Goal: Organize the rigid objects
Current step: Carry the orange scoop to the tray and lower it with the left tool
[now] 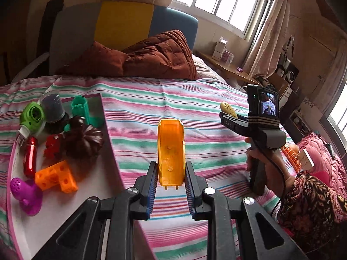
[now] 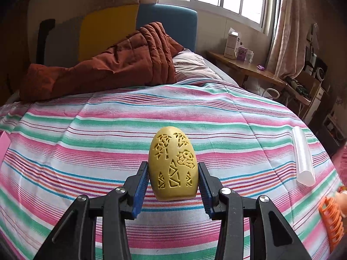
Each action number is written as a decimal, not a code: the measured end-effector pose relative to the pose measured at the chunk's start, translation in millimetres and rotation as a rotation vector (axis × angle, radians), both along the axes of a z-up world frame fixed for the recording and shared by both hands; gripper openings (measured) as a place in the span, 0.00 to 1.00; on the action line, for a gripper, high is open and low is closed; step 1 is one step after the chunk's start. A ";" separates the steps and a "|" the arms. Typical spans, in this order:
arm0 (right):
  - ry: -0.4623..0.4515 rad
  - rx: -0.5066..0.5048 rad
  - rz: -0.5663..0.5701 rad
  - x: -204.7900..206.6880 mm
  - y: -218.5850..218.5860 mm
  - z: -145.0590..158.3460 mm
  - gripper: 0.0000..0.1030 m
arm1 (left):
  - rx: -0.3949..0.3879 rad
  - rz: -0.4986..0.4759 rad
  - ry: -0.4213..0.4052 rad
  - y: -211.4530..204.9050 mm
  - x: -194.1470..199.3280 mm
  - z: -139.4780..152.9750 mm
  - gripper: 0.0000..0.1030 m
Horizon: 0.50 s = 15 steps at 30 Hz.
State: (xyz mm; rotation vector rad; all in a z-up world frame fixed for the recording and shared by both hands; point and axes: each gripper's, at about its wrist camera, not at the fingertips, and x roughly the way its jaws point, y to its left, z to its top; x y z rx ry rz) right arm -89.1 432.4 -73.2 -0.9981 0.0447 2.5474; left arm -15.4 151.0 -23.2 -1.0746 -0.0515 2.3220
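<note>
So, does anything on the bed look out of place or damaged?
Nothing looks damaged or spilled. Most toys sit together on the white tray at the left, but a clear tube and an orange rack lie apart on the striped sheet at the right.

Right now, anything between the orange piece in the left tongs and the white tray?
Nothing visible. The orange piece is clamped in the left tongs above the striped bedsheet; the white tray lies to its left, with only bare sheet between them.
</note>
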 end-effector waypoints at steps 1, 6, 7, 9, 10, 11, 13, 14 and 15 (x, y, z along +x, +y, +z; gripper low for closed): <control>-0.002 0.003 0.001 -0.2 -0.7 -0.1 0.43 | -0.009 0.005 -0.003 -8.3 1.3 -0.7 0.23; -0.006 0.011 0.007 -0.9 -1.8 -0.4 0.43 | -0.040 0.054 -0.032 -49.2 9.7 -8.4 0.23; -0.006 0.012 0.006 -0.7 -2.3 -0.5 0.43 | -0.043 0.067 -0.041 -57.4 10.6 -10.1 0.23; -0.009 0.018 0.004 -1.3 -3.2 -0.7 0.43 | -0.057 0.097 -0.058 -72.3 10.6 -13.3 0.23; -0.012 0.023 0.005 -1.6 -4.0 -1.0 0.43 | -0.065 0.113 -0.065 -79.6 10.7 -14.7 0.23; -0.015 0.028 0.004 -1.7 -5.3 -1.1 0.43 | -0.069 0.121 -0.072 -85.7 11.0 -16.4 0.23; -0.019 0.040 0.008 -2.5 -7.5 -1.0 0.43 | -0.081 0.137 -0.079 -97.0 12.6 -19.4 0.23; -0.021 0.045 0.009 -3.3 -8.3 -0.8 0.43 | -0.091 0.143 -0.076 -101.7 13.9 -20.7 0.23; -0.022 0.050 0.010 -3.4 -9.1 -0.8 0.43 | -0.100 0.146 -0.075 -105.6 14.9 -21.8 0.23</control>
